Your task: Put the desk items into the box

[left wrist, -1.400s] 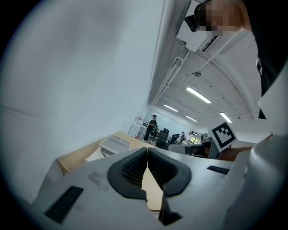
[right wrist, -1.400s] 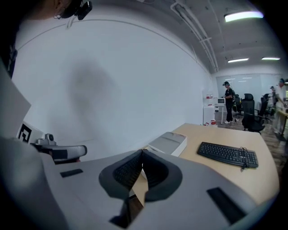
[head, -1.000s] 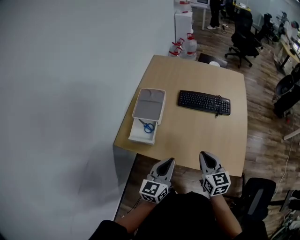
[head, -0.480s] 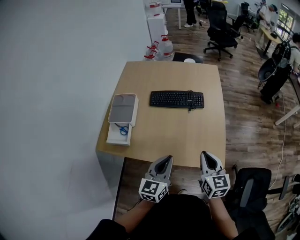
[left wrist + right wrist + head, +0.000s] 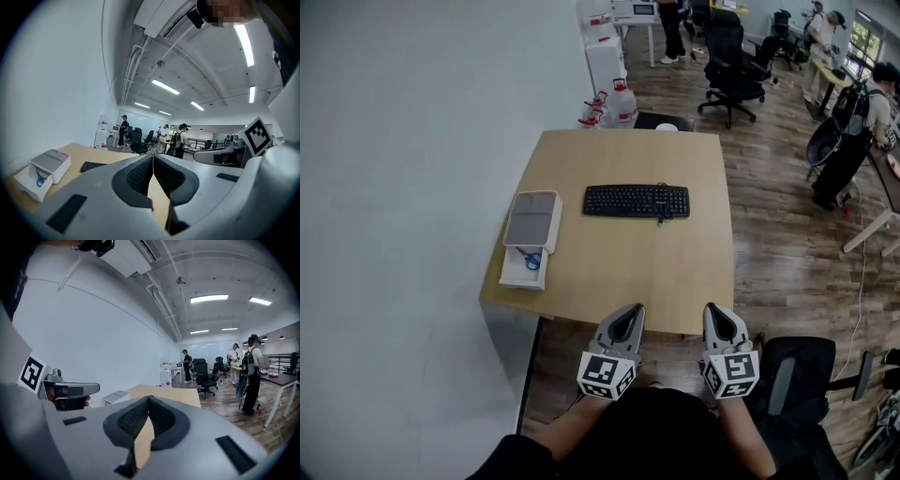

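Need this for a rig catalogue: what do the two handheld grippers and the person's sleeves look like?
The left gripper and right gripper are light grey moulded shells tapering to a point, lined with black textured pads. Each carries a white cube with black square markers. No cables show. The person's sleeves are black.

1. Bare bench (image 5: 661, 277) is stretching open from its near edge to the keyboard (image 5: 636, 201).
2. The box (image 5: 532, 217) is hugging the left edge, well apart from the keyboard.
3. The wall (image 5: 412, 187) is closing off the left.
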